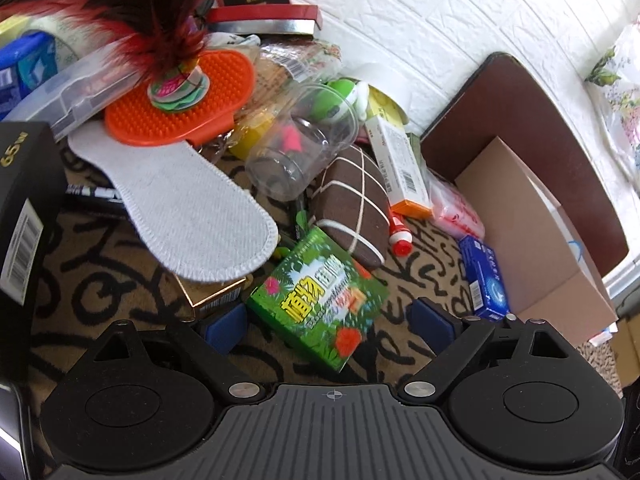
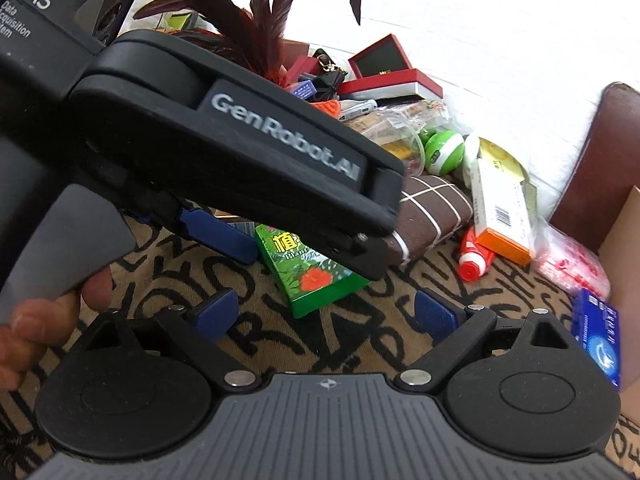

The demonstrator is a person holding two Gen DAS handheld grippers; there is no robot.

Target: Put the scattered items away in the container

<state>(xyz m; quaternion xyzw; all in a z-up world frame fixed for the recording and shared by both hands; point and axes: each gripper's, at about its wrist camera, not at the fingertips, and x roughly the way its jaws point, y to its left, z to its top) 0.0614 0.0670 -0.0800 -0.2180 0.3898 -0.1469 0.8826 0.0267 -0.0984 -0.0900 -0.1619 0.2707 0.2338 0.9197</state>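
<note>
Left gripper (image 1: 326, 322) is spread wide, blue pads apart, nothing clamped, and the near end of the green box (image 1: 320, 300) sits right in the gap between them. From the left wrist, the box's long axis runs diagonally, its far end toward the brown pouch (image 1: 352, 200) up the pile and its near corner down toward the palm. The pads straddle it but I can't see either one pressing on it.

Swing to the right wrist: the right gripper (image 2: 326, 316) also stands open, pads well apart over bare patterned cloth (image 2: 352, 344), holding nothing. The green box (image 2: 308, 276) lies just ahead of it, one corner pointing at the gap. But the left tool's black body crosses the view above the box, its finger (image 2: 220, 232) already beside the box's left edge. So the left is the nearer hand, and I'd judge this pick is the left's.

Where does it go? The cardboard container (image 1: 532, 240) stands open to the right of the pile, against the brown board (image 1: 520, 120), with the small blue box (image 1: 484, 280) leaning at its near wall. From the left gripper that is up and to the right, past the orange-ended carton (image 1: 400, 168).

The catch: the box lies skewed to the jaws, so a squeeze may twist it unless the wrist turns to square up.
</note>
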